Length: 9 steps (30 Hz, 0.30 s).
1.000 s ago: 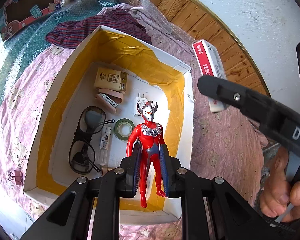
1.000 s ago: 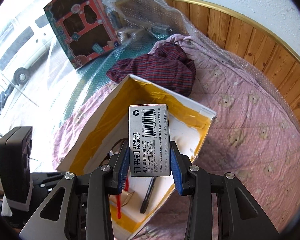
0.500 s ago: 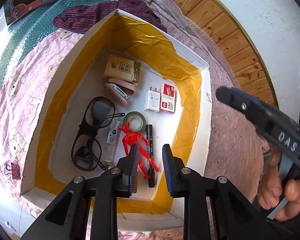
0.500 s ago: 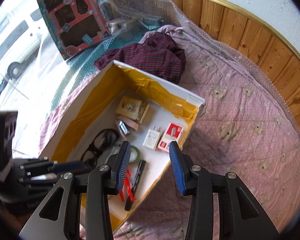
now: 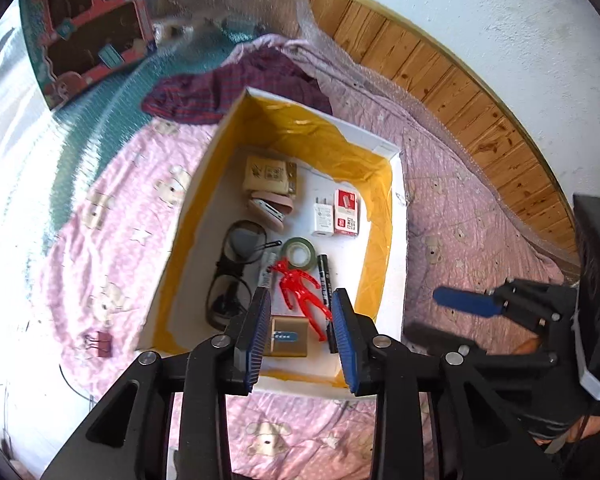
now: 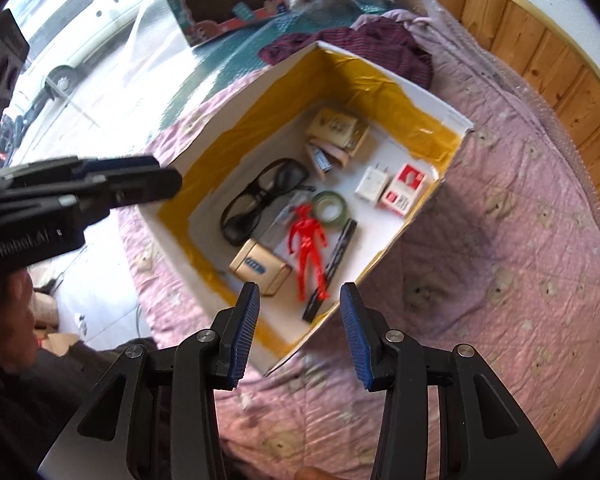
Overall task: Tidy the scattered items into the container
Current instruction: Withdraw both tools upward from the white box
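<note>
The red toy figure [image 5: 300,294] lies flat on the floor of the box [image 5: 396,240], just ahead of the left claw [image 5: 302,336] and a little below it, its legs pointing toward the gap between the claw's blue pads. In the right wrist view the same figure [image 6: 310,248] lies ahead of the right claw [image 6: 300,332], well inside the box [image 6: 456,122]. A black marker [image 5: 326,300] lies along the figure's right side, touching or almost touching it, and a roll of green tape [image 5: 298,252] sits just beyond its head. Right at the left claw's tips lies a gold tin [image 5: 288,340]. Farther ahead are a white plug [image 5: 323,220] and a red and white staple box [image 5: 346,212] side by side, a pink stapler [image 5: 270,208] with a tan carton [image 5: 268,174] behind it, and dark glasses [image 5: 232,272] to the left of the claw.

The left claw is spread wide, holding and touching nothing; it hangs above the box's near end. The right claw is likewise wide apart and empty, above the box's near corner. Each claw shows in the other's view: the right claw [image 5: 466,304] off to the right over the bedcover, the left claw [image 6: 140,184] off to the left.

The box rests on a pink bedcover [image 5: 460,220]. A small binder clip [image 5: 100,344] lies on the cover outside the box, left of the left claw. A striped cloth [image 5: 236,88] is bunched beyond the box's far end.
</note>
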### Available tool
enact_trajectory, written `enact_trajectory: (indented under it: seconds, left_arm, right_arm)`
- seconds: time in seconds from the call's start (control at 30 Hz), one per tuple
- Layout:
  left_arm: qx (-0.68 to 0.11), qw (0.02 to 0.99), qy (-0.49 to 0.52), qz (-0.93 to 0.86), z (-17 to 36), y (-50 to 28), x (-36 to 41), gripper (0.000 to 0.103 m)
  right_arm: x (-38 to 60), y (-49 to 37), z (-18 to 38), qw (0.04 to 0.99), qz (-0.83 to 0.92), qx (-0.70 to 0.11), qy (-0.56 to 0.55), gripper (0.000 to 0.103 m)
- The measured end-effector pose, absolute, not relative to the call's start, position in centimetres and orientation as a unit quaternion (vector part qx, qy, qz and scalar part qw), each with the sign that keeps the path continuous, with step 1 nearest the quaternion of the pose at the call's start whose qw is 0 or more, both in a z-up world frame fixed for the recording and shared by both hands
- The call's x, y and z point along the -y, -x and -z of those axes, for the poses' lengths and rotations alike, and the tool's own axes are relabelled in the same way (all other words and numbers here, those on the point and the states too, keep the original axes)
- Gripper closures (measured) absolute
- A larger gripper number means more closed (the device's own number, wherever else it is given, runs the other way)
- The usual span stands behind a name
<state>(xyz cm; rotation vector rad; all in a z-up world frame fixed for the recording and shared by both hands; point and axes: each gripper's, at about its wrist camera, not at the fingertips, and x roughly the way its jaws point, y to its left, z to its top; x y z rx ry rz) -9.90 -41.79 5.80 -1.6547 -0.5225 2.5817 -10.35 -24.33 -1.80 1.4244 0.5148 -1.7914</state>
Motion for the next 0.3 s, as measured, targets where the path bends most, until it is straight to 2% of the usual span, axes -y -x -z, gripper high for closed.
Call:
enact_trajectory:
  seconds: [0.3]
  left_arm:
    - [0.172, 0.01, 0.507, -0.844, -8.0, 6.6, 42.8, 0.068]
  right_arm:
    - [26.1, 7.6, -1.4, 0.41, 0.72, -0.208, -0.519, 0.058]
